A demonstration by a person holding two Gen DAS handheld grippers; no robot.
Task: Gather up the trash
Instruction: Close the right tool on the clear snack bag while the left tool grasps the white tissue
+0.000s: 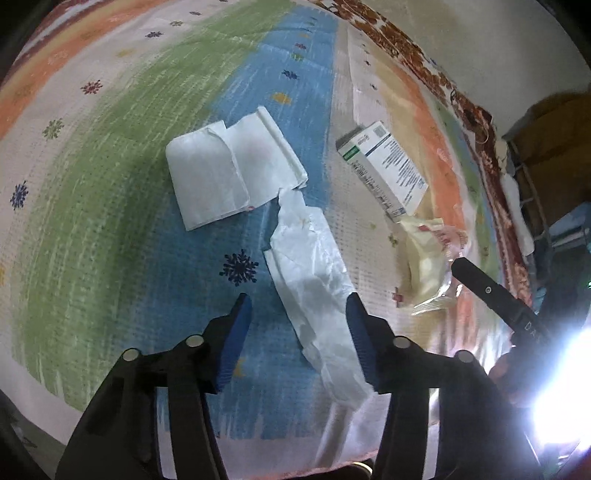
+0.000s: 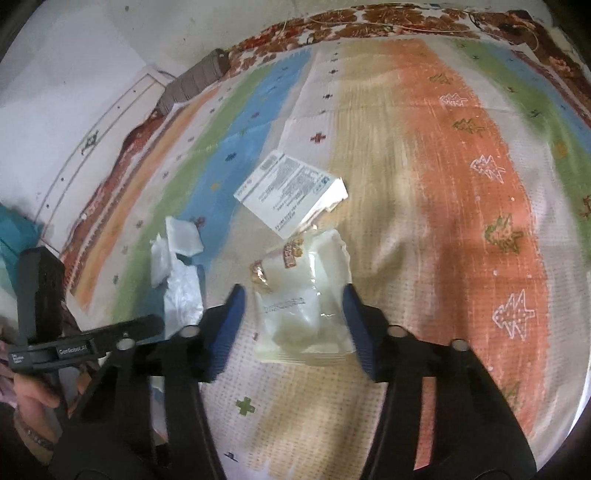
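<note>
Trash lies on a striped bedspread [image 1: 110, 155]. A crumpled white tissue [image 1: 314, 288] lies between my open left gripper's [image 1: 299, 310] fingers. A folded white napkin [image 1: 229, 170] lies beyond it. A white medicine box [image 1: 384, 166] lies to the right. A clear plastic wrapper [image 2: 303, 302] lies between my open right gripper's [image 2: 291, 299] fingers; it also shows in the left wrist view [image 1: 428, 266]. The box [image 2: 291, 192] lies just beyond the wrapper, the tissue [image 2: 181, 291] and napkin [image 2: 181, 236] to the left.
The bedspread [image 2: 461, 184] covers a bed with a brown floral sheet edge [image 2: 369, 18] at the far side. A white wall [image 2: 74, 74] stands beyond. The left gripper body [image 2: 74, 343] shows at the left of the right wrist view. Bright glare [image 1: 561, 384] fills the lower right.
</note>
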